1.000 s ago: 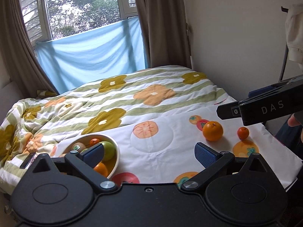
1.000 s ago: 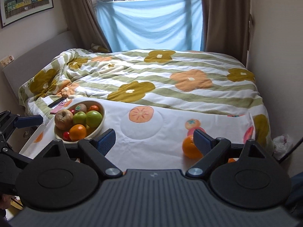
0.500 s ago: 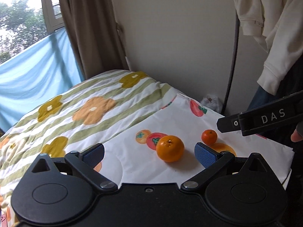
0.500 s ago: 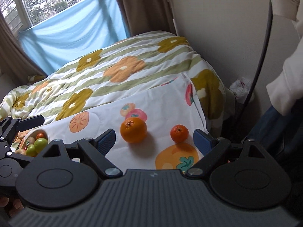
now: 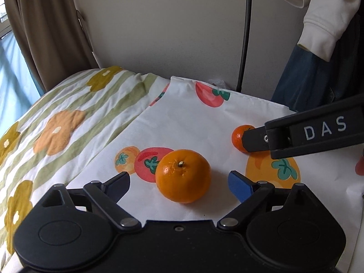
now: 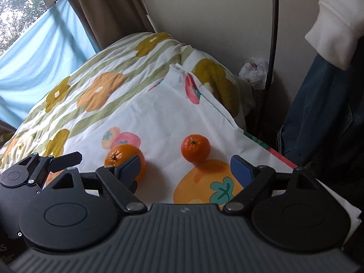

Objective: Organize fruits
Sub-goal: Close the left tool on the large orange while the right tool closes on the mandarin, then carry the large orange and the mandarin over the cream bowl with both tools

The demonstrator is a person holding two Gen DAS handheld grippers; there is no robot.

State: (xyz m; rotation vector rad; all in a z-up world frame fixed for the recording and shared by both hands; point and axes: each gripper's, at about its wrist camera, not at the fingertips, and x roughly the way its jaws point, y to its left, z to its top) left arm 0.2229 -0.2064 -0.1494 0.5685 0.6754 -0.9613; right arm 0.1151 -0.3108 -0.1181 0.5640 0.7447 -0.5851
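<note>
Two hand-held grippers at work. Left hand-held gripper (image 5: 179,183): jaws closing, large orange (image 5: 183,175) between them, pads not yet touching. Right hand-held gripper (image 6: 184,167): wide, small mandarin (image 6: 195,148) just ahead. Both fruits rest on the white cloth (image 5: 193,122) over the bed. Judged step: grasp approach; next, seat pads, lift. Only the right view shows the plastic bag (image 6: 257,69).

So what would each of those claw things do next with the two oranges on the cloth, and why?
Probably the left gripper finishes closing on the big orange: the fruit sits between its blue pads, which don't press it yet, and the jaws are closing. The right gripper is open with the small mandarin just ahead, so it likely eases forward first.
</note>
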